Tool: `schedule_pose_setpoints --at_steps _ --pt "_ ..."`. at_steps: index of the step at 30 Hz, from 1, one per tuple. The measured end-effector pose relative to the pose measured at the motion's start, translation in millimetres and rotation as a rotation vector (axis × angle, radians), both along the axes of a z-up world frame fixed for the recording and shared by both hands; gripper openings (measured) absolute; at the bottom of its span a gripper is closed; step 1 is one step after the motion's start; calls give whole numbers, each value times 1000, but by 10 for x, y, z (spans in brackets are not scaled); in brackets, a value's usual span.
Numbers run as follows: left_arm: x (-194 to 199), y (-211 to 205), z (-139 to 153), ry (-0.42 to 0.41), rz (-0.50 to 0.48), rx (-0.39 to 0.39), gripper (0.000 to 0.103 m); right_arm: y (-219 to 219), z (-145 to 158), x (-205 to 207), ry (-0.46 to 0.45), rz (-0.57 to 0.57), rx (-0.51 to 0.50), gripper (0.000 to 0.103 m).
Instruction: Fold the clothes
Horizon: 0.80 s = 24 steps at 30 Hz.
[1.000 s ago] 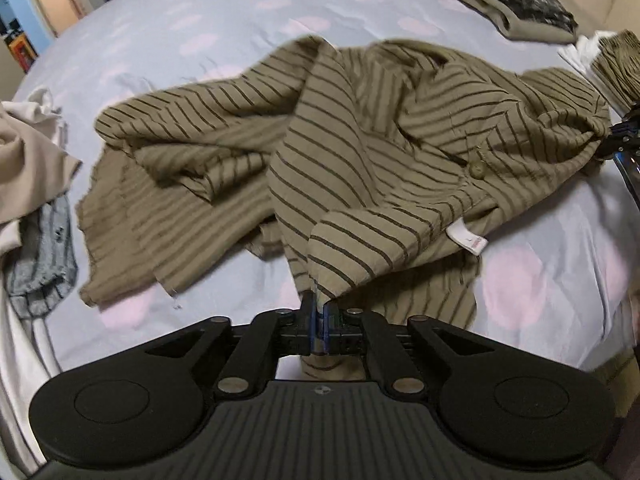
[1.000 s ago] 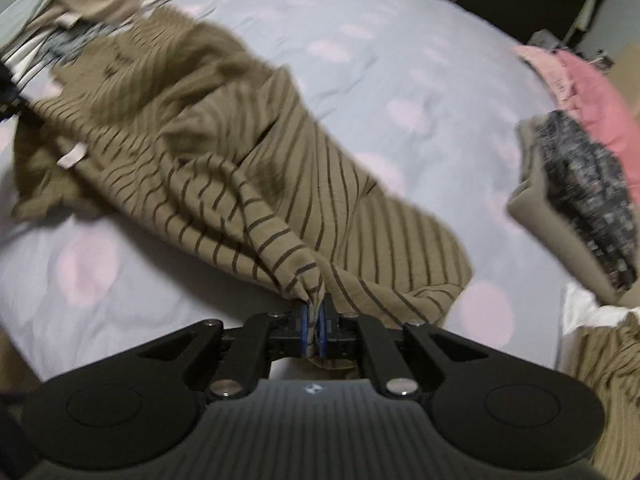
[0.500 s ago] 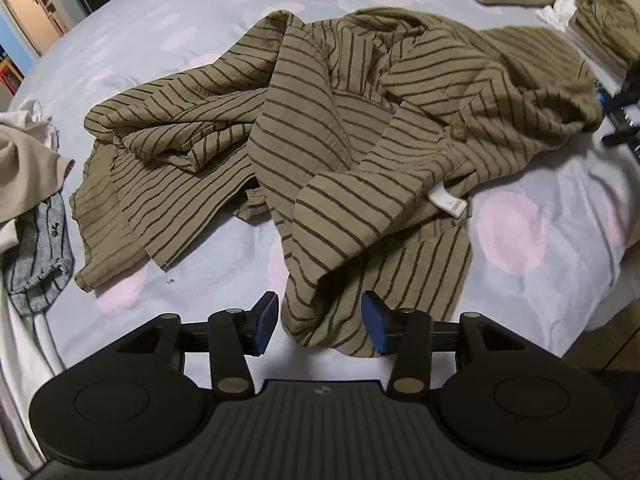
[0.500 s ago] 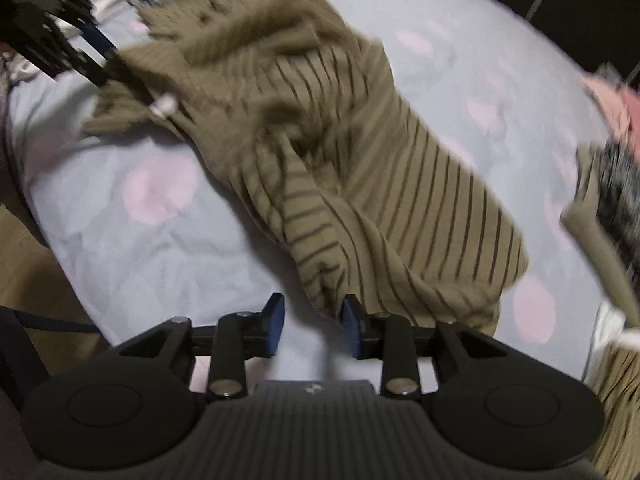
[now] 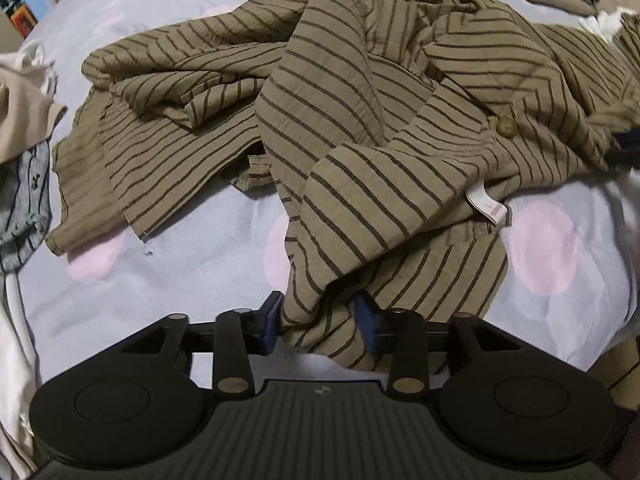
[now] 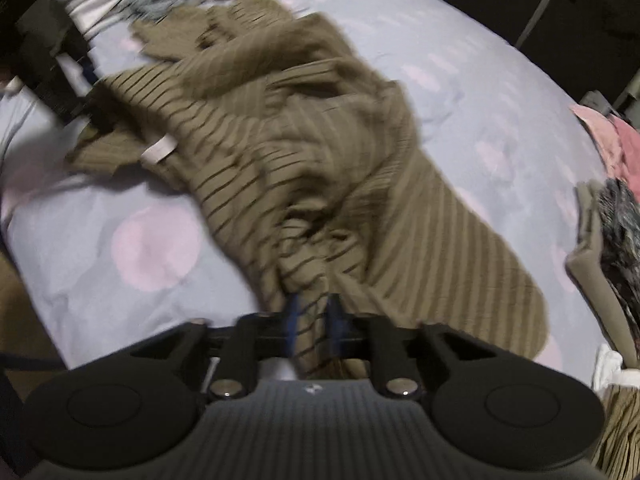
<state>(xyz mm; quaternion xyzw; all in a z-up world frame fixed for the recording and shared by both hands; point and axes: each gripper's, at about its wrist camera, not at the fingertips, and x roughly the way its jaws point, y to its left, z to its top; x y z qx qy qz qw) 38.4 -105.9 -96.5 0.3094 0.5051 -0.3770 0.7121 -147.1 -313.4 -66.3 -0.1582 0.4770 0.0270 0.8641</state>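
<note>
Shirt tag (image 5: 489, 208): white, red print unreadable
Left gripper (image 5: 319, 322): jaws closing around striped shirt (image 5: 360, 128) hem
Right gripper (image 6: 314, 326): blurred, jaws closing on shirt fold

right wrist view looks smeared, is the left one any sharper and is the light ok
Left wrist view: sharp, the striped shirt stripes and button crisp, edges bent by the fisheye. Right wrist view: motion blur smears the shirt's stripes; only the right gripper body stays fairly clear. Both: dim, soft indoor light, no glare.

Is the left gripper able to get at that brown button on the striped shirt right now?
Probably yes: the button lies exposed on the shirt, nothing covering it, but the left gripper is closing around a shirt fold.
</note>
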Motion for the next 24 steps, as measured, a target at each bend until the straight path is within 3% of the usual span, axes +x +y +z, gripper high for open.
schedule_pose_setpoints --at_steps 3,6,10,15,21,24 --pt "18 -5 71 -14 13 -18 8 114 -11 -56 -22 24 -59 4" --pt "42 1 243 -82 35 -65 4 66 48 -94 -77 -26 -123 2" --pt "159 50 629 -152 100 -188 3 -171 273 -122 -175 -129 -172 2" --pt "162 -28 1182 -250 97 -321 3 -442 722 -90 -276 -208 -183 2" --pt "75 -74 1959 -376 45 -492 3 -694 1525 -149 -430 -279 -173 0" --pt "24 -87 2281 -435 5 -549 3 -764 1877 -204 -531 -316 -222 0"
